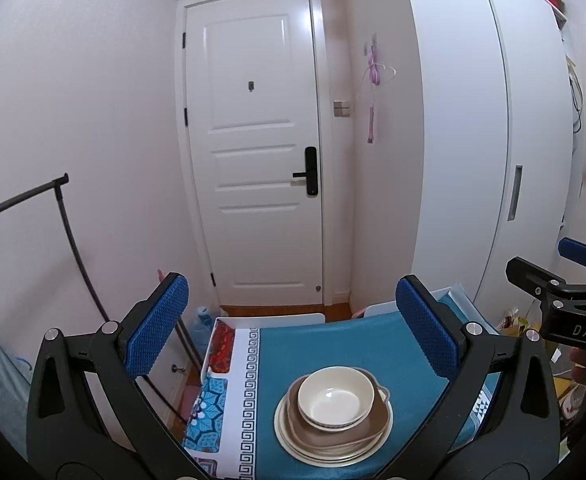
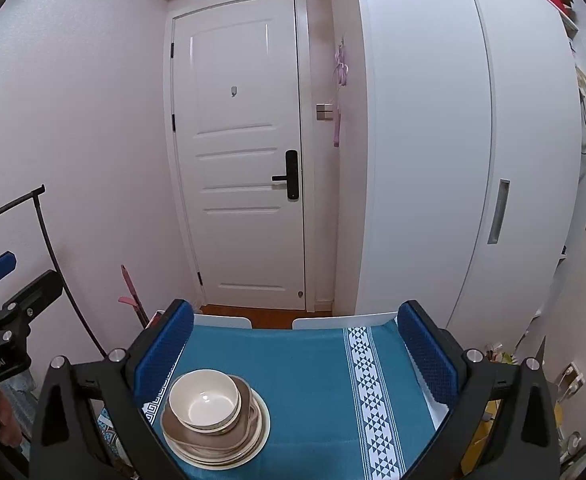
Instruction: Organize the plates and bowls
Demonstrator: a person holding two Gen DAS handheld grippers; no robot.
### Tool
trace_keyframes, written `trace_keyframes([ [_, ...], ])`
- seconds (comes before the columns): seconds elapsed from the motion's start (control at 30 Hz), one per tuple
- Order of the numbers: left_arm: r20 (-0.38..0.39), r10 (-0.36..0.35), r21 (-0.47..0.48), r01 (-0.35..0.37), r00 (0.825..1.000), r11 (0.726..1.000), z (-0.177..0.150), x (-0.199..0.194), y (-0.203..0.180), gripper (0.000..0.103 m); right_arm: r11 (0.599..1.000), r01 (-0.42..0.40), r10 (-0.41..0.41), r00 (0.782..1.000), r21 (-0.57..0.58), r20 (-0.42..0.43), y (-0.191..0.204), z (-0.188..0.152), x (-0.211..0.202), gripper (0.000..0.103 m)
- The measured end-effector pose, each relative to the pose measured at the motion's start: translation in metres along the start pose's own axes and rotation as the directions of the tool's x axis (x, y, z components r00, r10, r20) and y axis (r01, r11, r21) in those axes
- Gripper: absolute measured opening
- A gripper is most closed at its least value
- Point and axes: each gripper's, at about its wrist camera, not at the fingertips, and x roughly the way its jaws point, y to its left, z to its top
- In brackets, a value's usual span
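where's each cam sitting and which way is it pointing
Left wrist: on the left gripper, above the table, facing the white door; own open blue-padded fingers frame the dish stack; the right gripper shows at the right edge.
Right wrist: on the right gripper, same heading; open fingers; the left gripper shows at the left edge.
Shared: door, wardrobe, blue tablecloth, dish stack.

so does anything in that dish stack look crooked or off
Slightly: the cream bowl sits off-centre in the brown handled dish, toward the left tongs' side, and the cream plates beneath aren't lined up. Nothing spilled or broken.
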Motion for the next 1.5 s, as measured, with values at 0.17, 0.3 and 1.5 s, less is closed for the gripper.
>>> trace_keyframes([
  [0.17,0.006,-0.001,-0.001,0.001,1.0,1.0,0.002,0.003,-0.001,0.103,1.0,0.014,-0.014,1.0,-0.011,0.009,0.001,0.001,0.0,0.102],
  [0.3,0.01,-0.001,-0.004,0.001,1.0,1.0,0.001,0.003,-0.002,0.103,1.0,0.015,-0.015,1.0,-0.014,0.012,0.001,0.001,0.001,0.102],
  [1.5,-0.018,0.011,-0.023,-0.011,1.0,1.0,0.001,0.021,-0.004,0.103,1.0,0.019,-0.019,1.0,-0.009,0.007,0.004,0.006,0.015,0.102],
])
